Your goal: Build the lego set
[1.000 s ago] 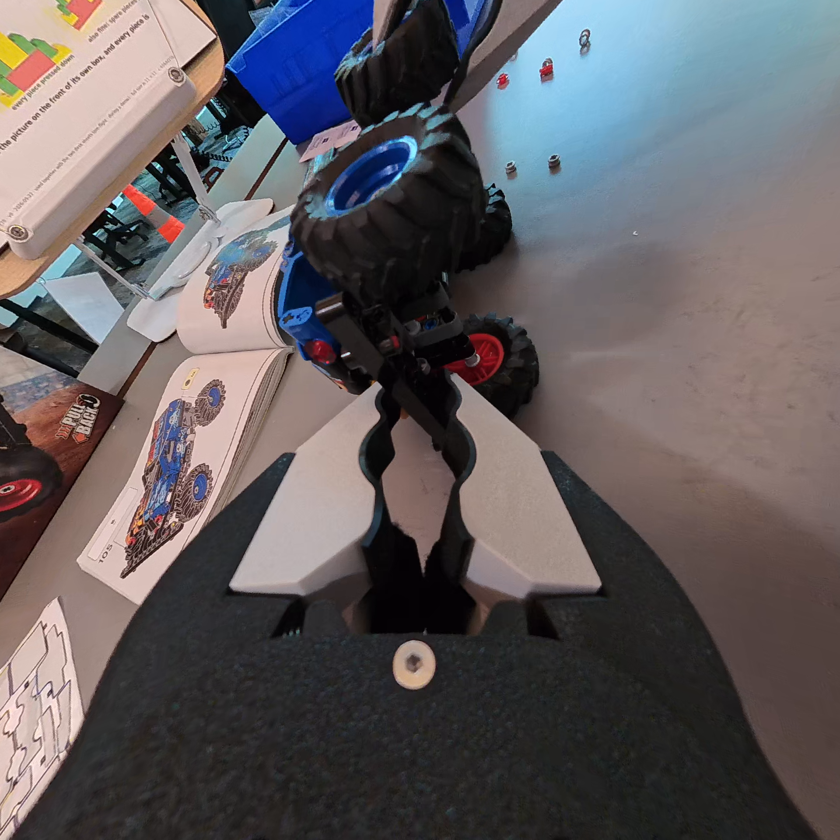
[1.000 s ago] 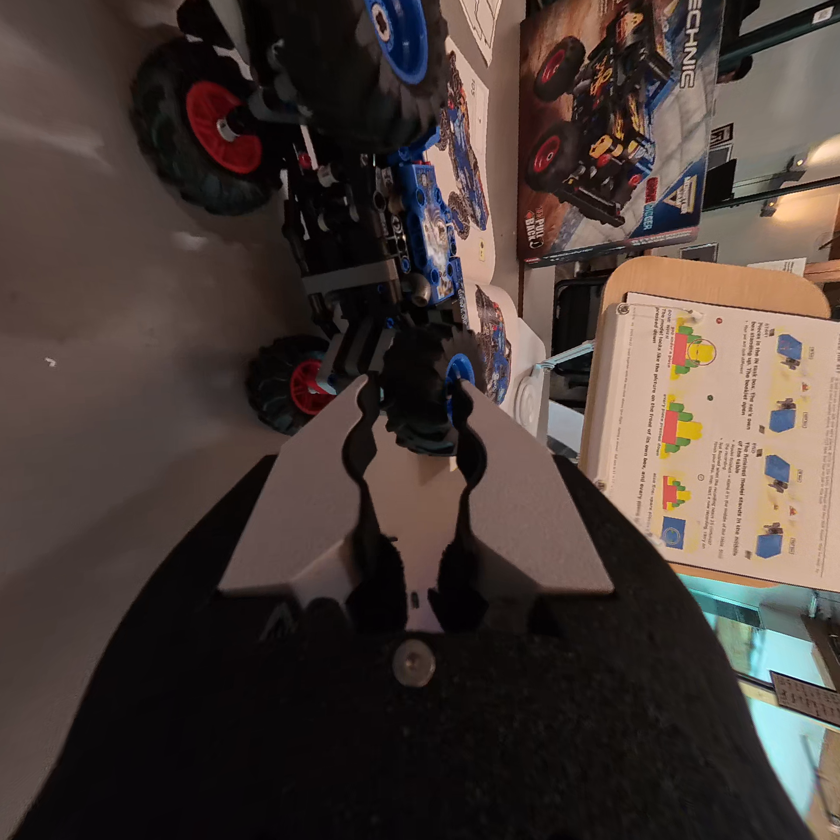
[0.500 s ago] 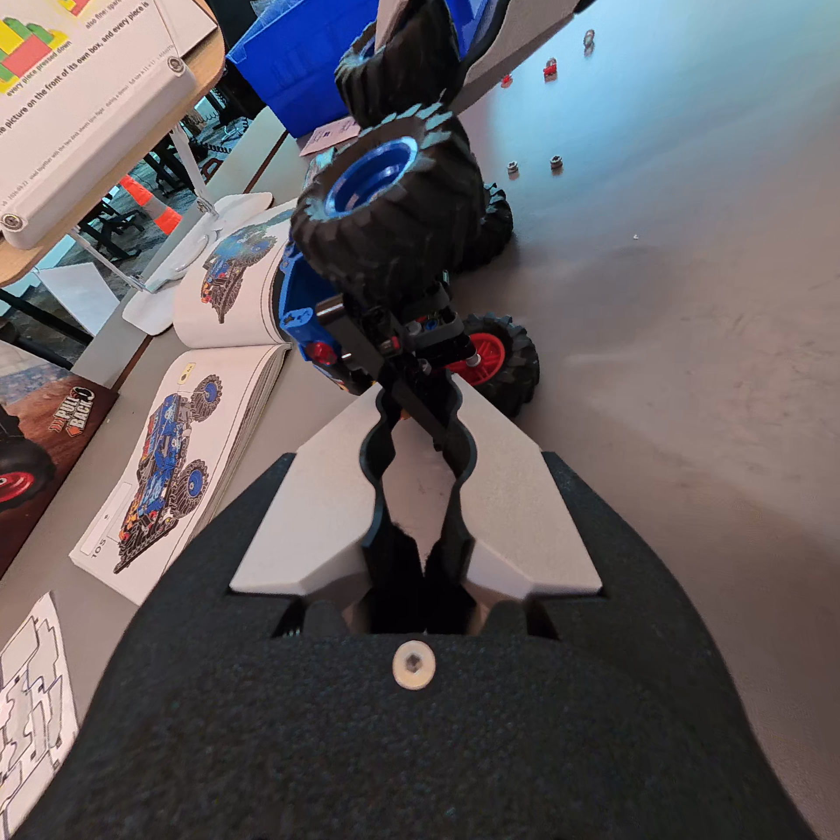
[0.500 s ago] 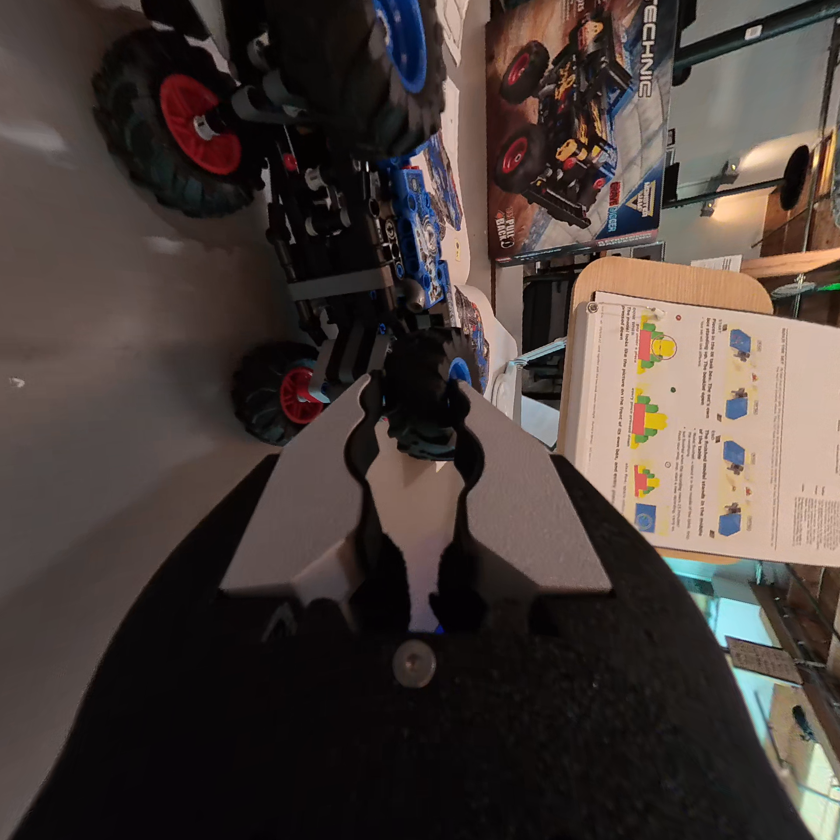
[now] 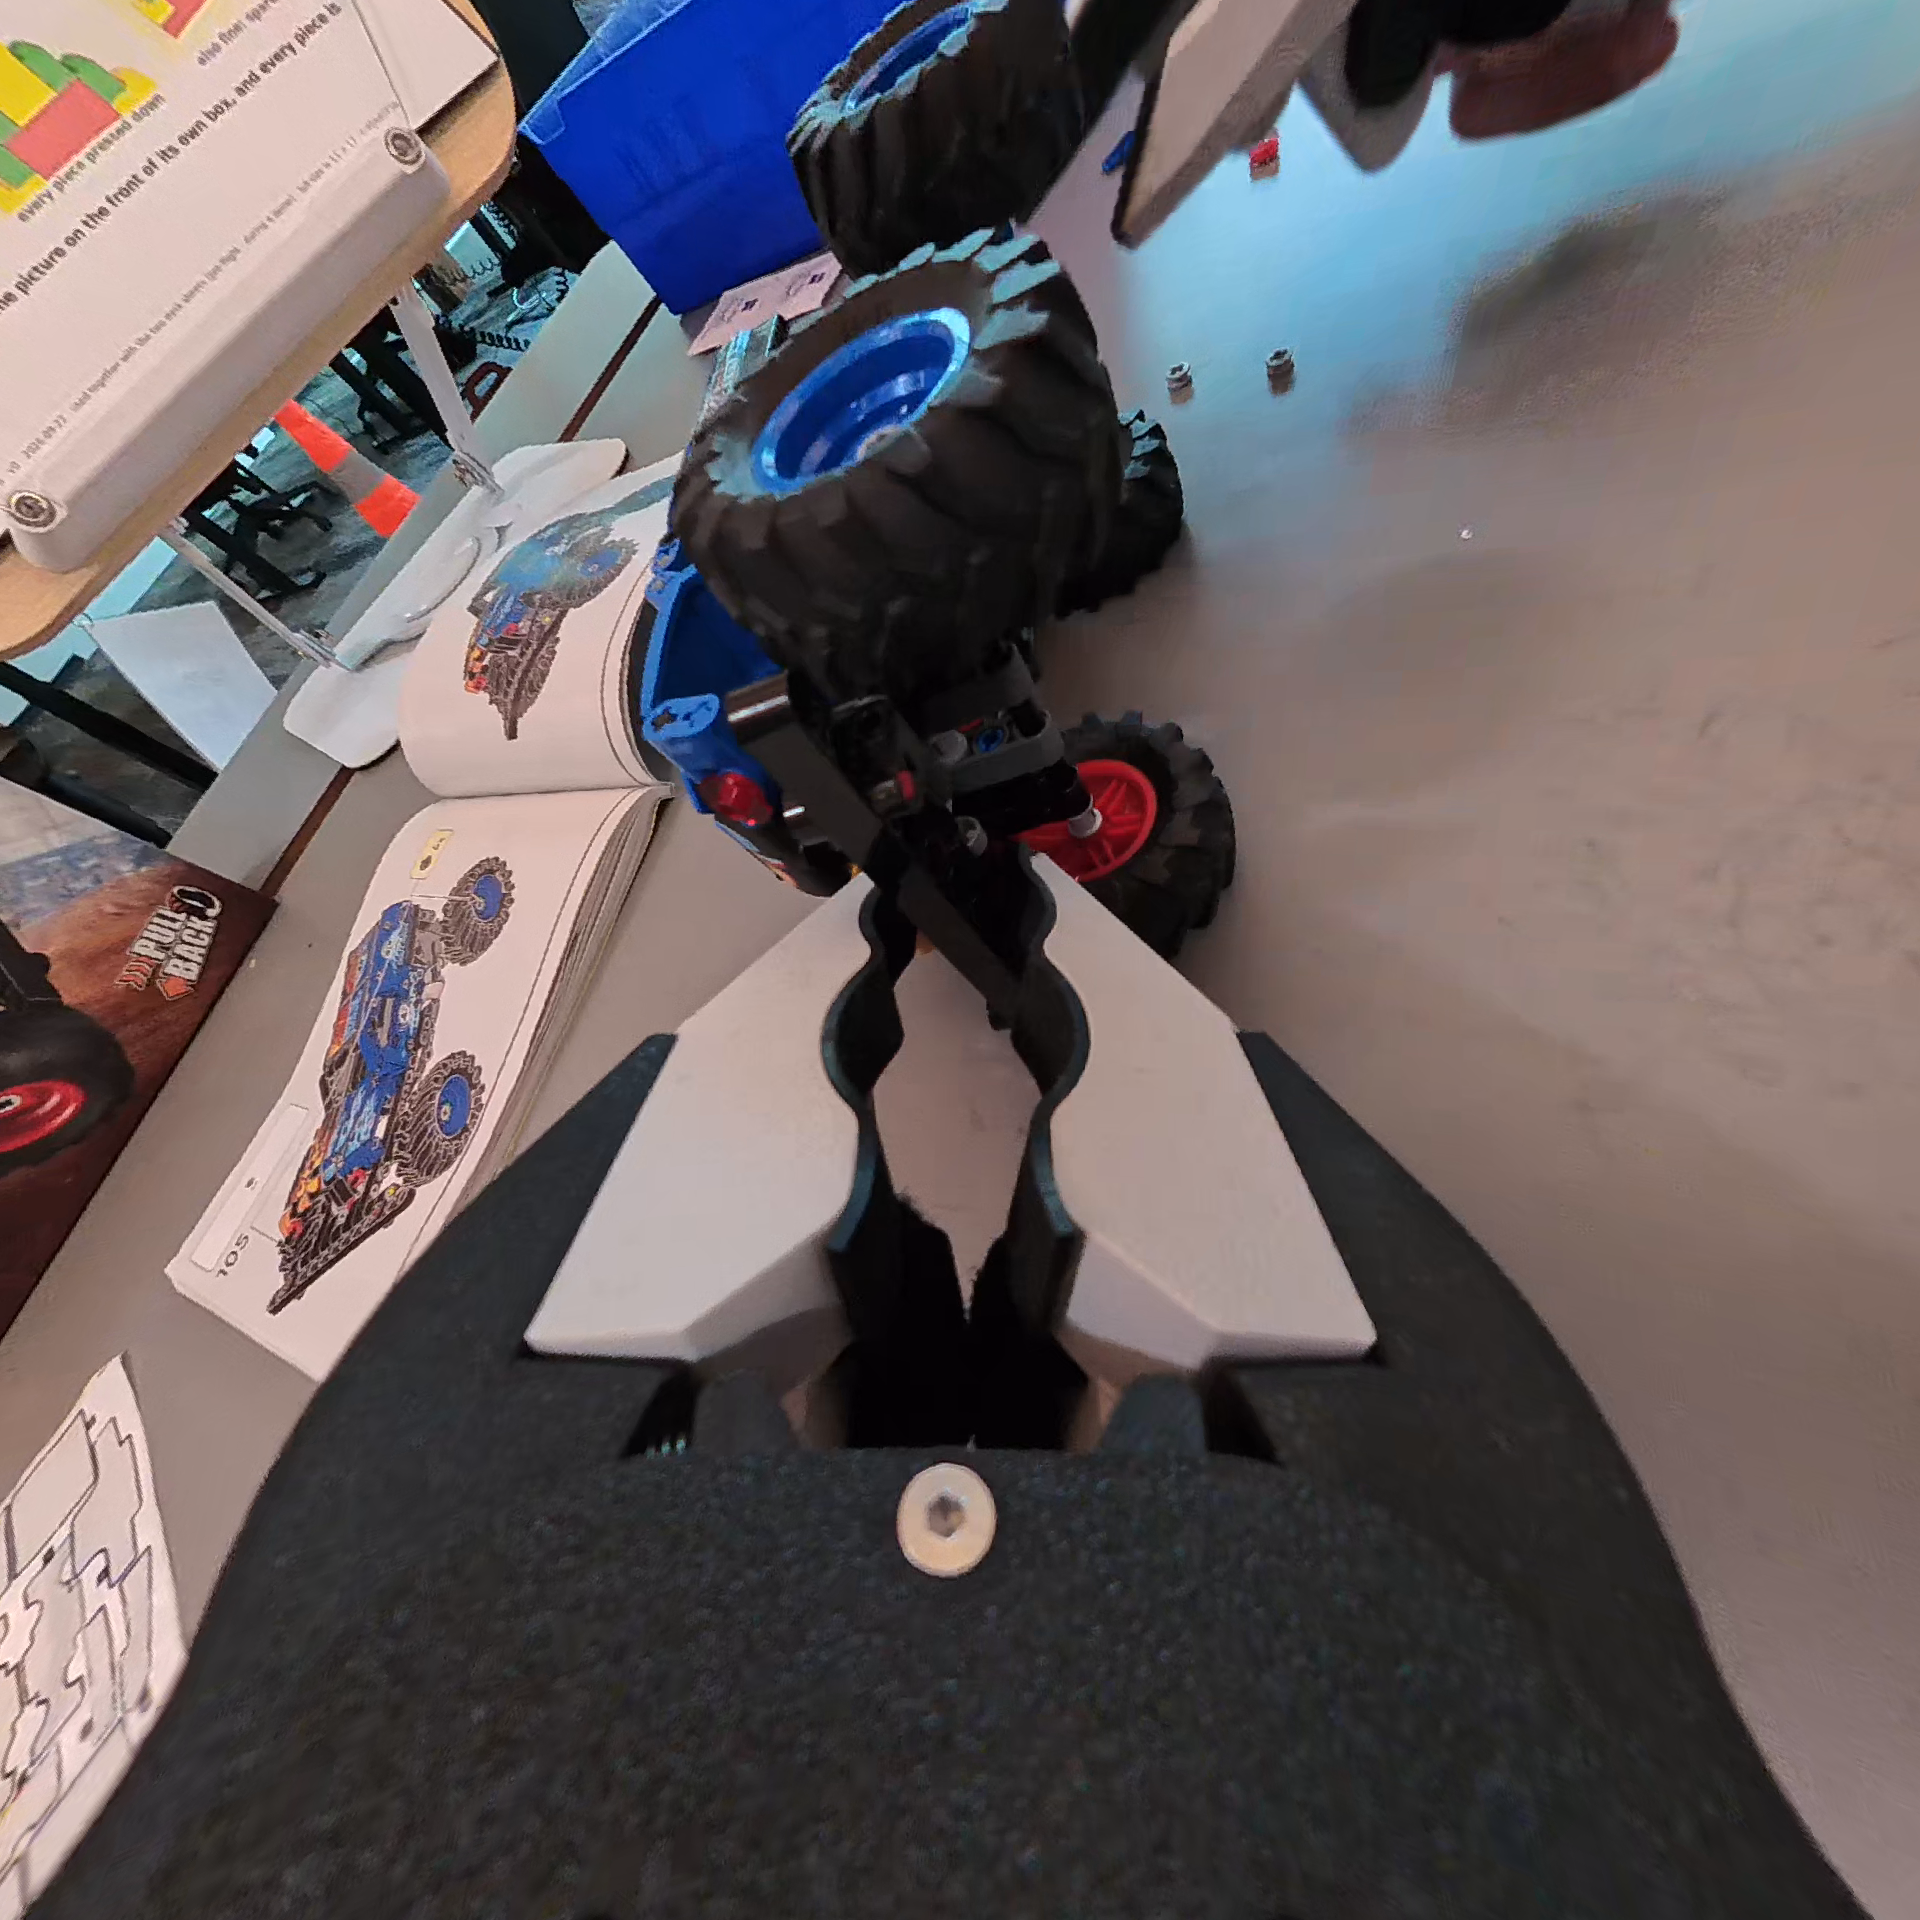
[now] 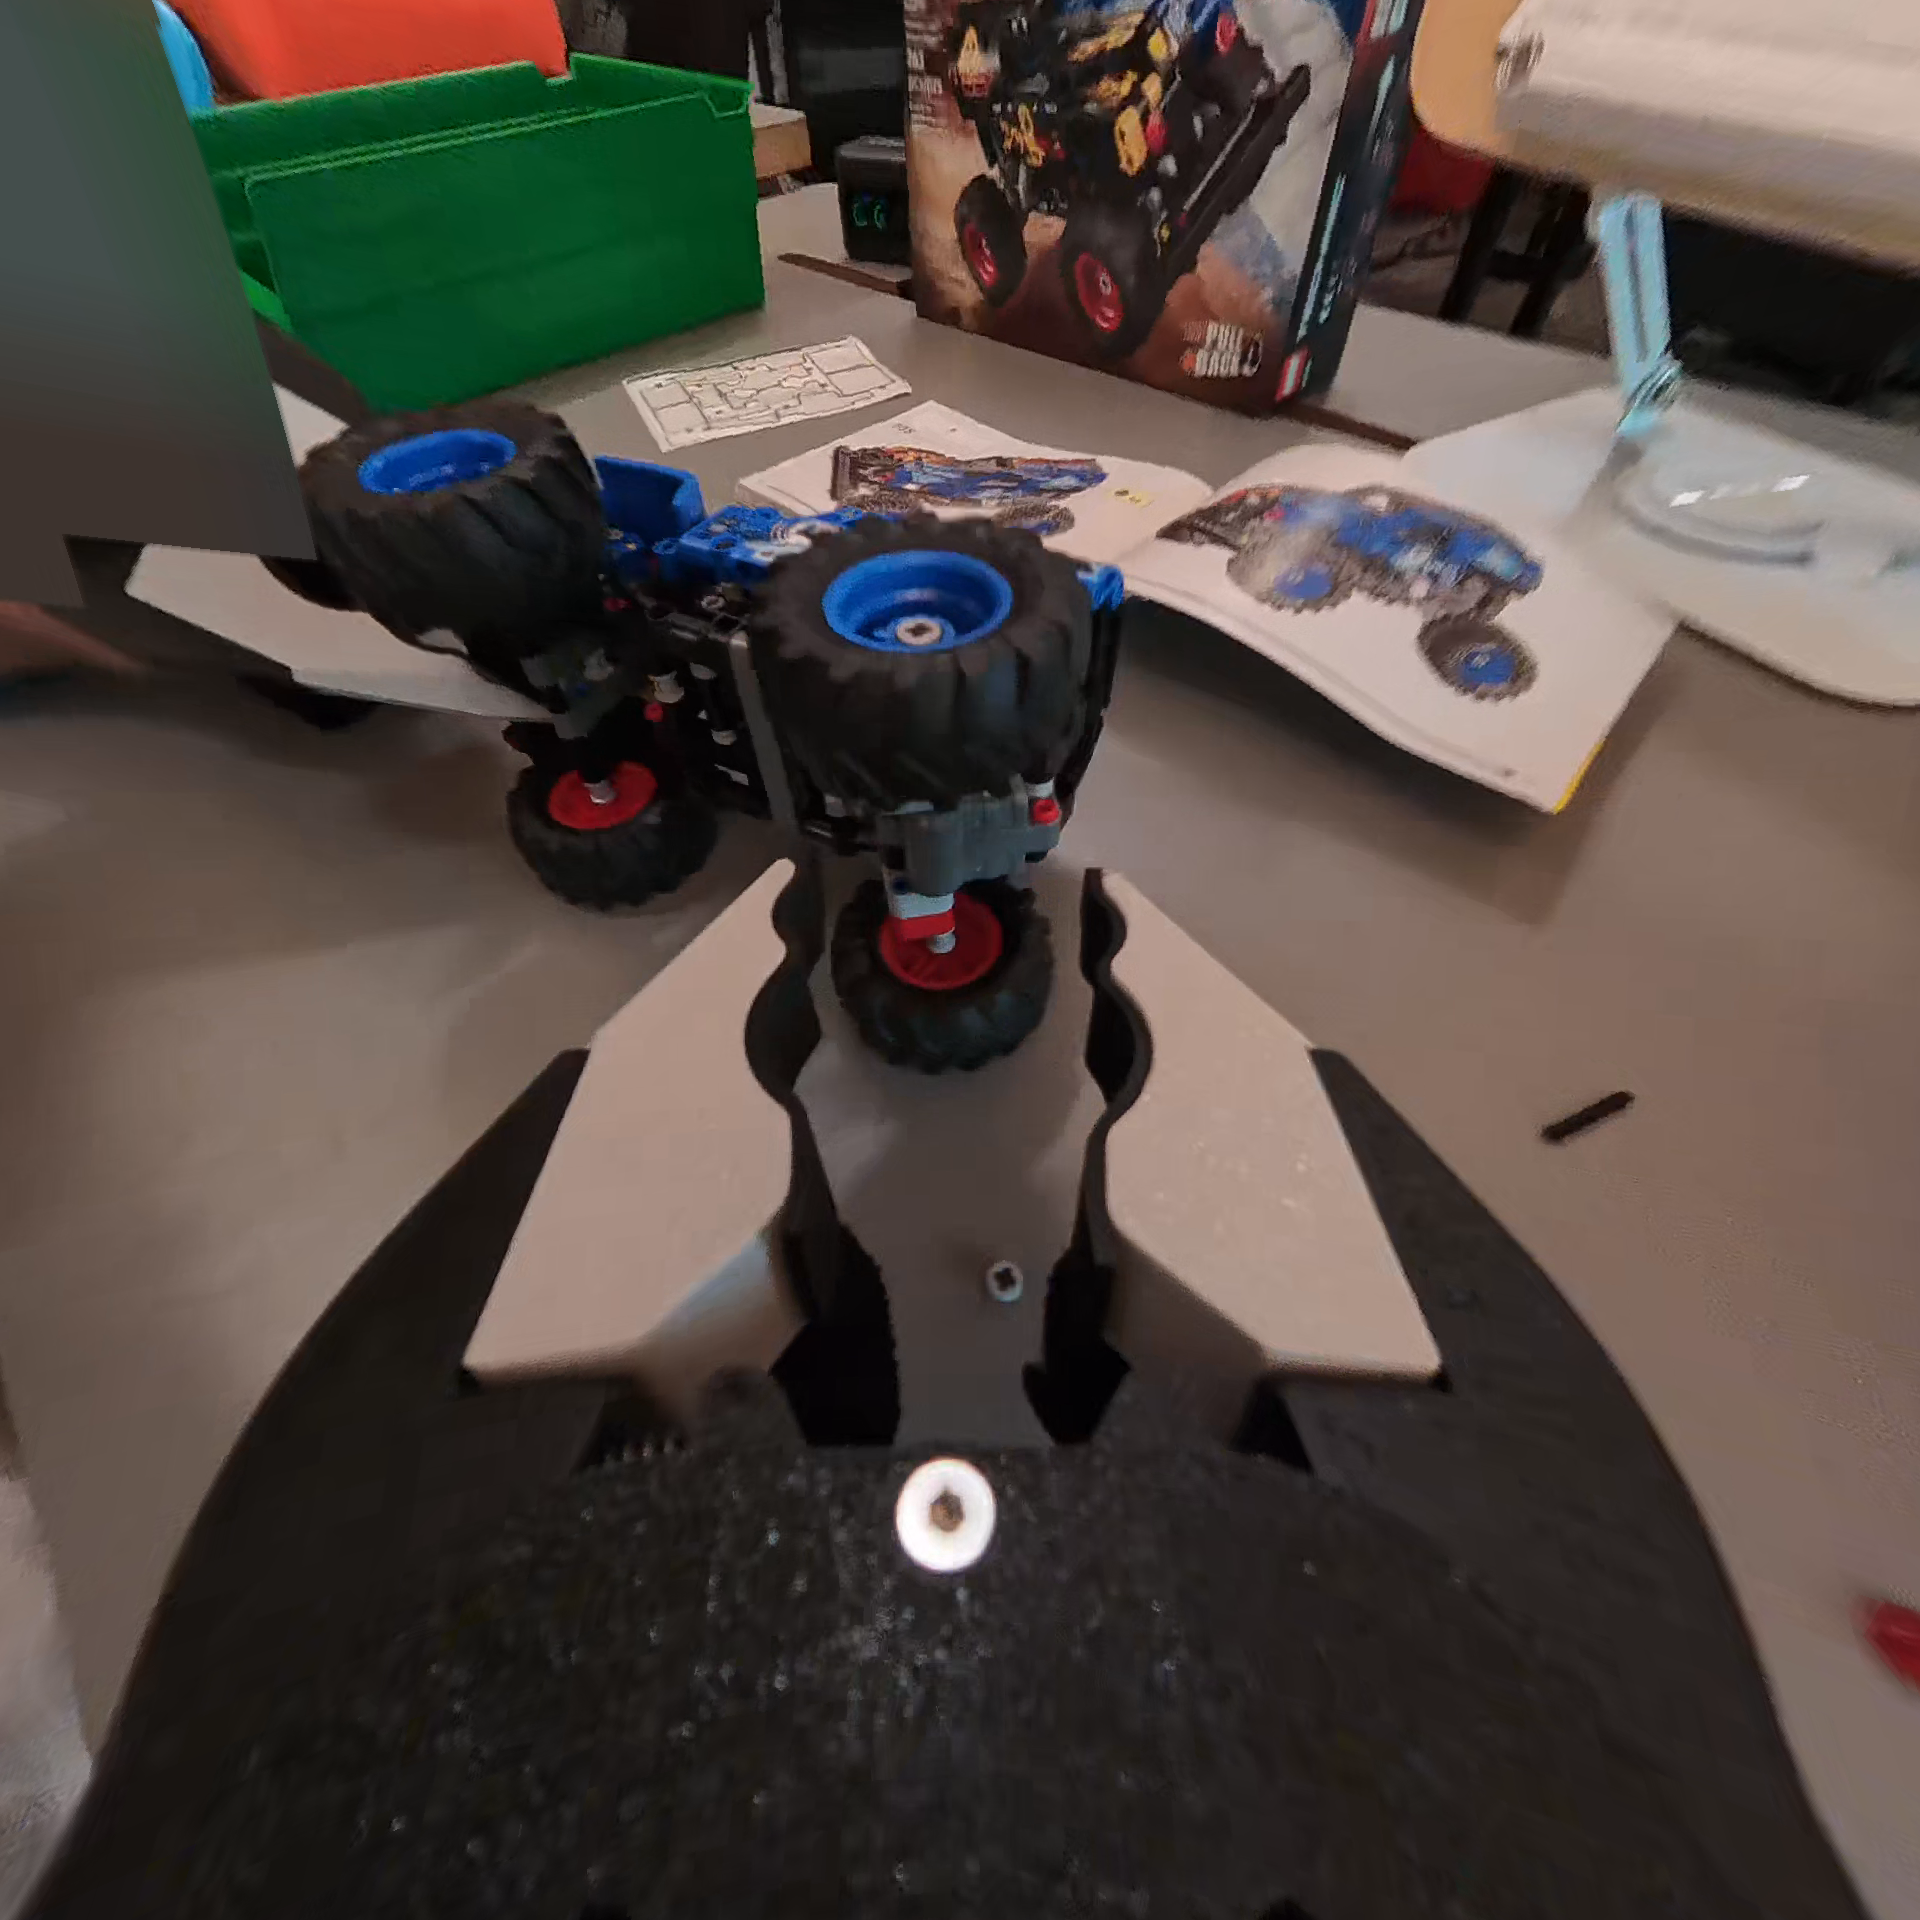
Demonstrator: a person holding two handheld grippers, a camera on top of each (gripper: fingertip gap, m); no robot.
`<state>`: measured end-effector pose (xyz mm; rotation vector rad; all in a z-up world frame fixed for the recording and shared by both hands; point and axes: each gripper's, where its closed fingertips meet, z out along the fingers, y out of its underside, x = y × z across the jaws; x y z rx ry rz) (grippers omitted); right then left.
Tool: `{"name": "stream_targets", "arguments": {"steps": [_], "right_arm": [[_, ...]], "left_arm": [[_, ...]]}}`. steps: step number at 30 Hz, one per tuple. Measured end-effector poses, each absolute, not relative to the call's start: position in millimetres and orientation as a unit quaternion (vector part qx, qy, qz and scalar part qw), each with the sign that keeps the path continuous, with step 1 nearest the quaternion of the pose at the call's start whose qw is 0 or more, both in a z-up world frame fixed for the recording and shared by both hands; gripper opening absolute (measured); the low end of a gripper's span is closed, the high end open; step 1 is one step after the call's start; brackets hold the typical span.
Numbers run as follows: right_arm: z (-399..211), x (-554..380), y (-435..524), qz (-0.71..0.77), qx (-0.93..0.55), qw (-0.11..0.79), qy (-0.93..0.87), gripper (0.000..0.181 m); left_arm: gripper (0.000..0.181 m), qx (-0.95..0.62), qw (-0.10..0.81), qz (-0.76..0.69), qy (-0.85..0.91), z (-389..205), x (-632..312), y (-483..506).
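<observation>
A blue and black lego monster truck [image 5: 831,727] lies on its side on the grey table [image 5: 1558,935]. Two blue-hubbed wheels [image 5: 894,488] face up and two red-hubbed wheels [image 5: 1132,821] rest on the table. My left gripper [image 5: 956,914] is shut on a black beam of the truck's chassis. In the right wrist view the truck [image 6: 707,623] lies just ahead of my right gripper [image 6: 945,894], which is open and empty. A red-hubbed wheel [image 6: 940,966] shows between its fingertips, apart from them. The left gripper [image 6: 343,644] shows at the truck's far left end.
An open instruction booklet [image 6: 1299,582] lies behind the truck, with a sticker sheet [image 6: 764,390], the set's box [image 6: 1132,177] and a green bin [image 6: 499,229] farther back. A blue bin [image 5: 686,156] stands off the truck's other end. Small loose parts [image 5: 1278,364] and a black pin [image 6: 1587,1115] lie on the table. The gap from one gripper's tips to the other's is roughly 15 cm.
My right gripper has let go of the blue-hubbed wheel, opened, turned level and drawn back from the truck. My left gripper keeps its hold and has barely moved.
</observation>
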<state>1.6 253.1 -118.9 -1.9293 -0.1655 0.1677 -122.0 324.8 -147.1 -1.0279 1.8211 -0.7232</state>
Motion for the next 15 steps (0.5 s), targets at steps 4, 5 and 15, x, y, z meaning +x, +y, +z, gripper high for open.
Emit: {"name": "stream_targets", "arguments": {"steps": [4,5,15], "right_arm": [[-132,-4,269,0.056,-0.837,0.538,-0.077,0.043],[-133,-6,273,0.049,-0.836,0.54,-0.082,0.044],[-121,-1,289,-0.029,-0.809,0.58,-0.09,0.009]], "left_arm": [[0.015,-0.434,0.436,-0.293,0.732,-148,-123,325],[0.015,-0.436,0.436,-0.291,0.731,-148,-123,325],[0.016,-0.491,0.416,-0.301,0.703,-148,-125,326]]}}
